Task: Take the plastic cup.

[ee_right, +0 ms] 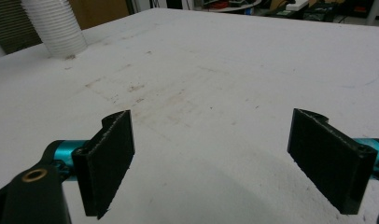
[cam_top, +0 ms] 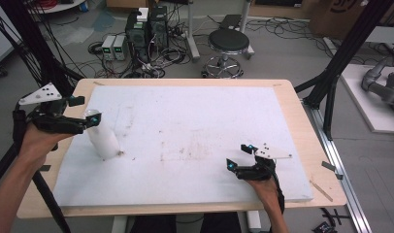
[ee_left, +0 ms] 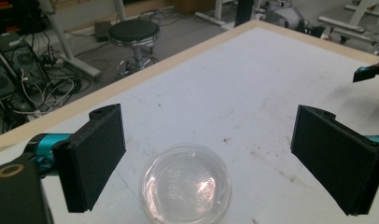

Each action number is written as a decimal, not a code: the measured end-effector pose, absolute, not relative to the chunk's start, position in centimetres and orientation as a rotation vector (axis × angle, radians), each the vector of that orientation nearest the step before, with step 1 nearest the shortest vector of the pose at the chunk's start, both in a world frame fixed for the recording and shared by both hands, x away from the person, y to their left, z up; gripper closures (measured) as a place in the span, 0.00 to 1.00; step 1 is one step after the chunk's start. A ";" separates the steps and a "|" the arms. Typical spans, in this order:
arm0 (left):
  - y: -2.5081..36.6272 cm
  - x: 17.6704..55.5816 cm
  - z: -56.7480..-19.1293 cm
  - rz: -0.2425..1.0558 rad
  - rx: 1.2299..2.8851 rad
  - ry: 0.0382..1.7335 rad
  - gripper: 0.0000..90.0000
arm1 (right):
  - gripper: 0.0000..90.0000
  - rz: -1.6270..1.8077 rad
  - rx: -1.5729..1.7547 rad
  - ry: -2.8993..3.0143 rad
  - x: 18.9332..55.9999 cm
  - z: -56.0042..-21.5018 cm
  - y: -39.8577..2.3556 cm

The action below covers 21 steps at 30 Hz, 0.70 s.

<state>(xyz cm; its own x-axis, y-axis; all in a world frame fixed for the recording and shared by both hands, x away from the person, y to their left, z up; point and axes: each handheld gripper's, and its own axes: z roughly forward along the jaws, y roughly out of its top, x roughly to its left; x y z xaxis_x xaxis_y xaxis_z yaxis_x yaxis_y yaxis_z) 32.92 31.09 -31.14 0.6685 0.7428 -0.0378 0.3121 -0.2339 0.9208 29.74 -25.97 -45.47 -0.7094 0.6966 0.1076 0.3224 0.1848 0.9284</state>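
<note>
Stack of white cups [cam_top: 103,141] upright on counter [cam_top: 185,145]. Left hand-held gripper [ee_left: 206,158] released, above cup rim. Right hand-held gripper [ee_right: 211,158] released, empty, well apart.

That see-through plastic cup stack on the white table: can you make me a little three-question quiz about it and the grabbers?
1. True or false: the left gripper has its black jaws closed on the stack of clear plastic cups.
2. Which gripper is nearer the cup stack: A) left, B) right gripper?
3. Fill in: the cups stand on a ____ foam board on the wooden table.

Key: 1 false, the jaws stand wide apart above the stack's open mouth; 2 A; 3 white.
</note>
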 end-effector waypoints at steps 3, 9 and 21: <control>30.8 33.2 -31.5 0.495 1.848 0.843 0.11 | 0.16 1.537 0.960 2.124 29.7 -45.5 -26.0; 30.3 33.8 -32.8 0.474 1.950 0.855 0.11 | 0.16 1.537 0.956 2.128 29.8 -45.5 -26.0; 30.6 34.2 -33.4 0.454 1.995 0.897 0.20 | 0.16 1.534 0.959 2.127 29.8 -45.5 -26.0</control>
<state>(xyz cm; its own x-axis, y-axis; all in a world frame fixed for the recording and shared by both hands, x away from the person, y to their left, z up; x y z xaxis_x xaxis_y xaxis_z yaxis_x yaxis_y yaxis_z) 34.17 30.64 -33.45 0.6728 0.7394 -0.0232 0.4190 -0.3550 0.8357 29.76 -25.98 -45.48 -0.7109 0.6953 0.1057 0.3198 0.1858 0.9291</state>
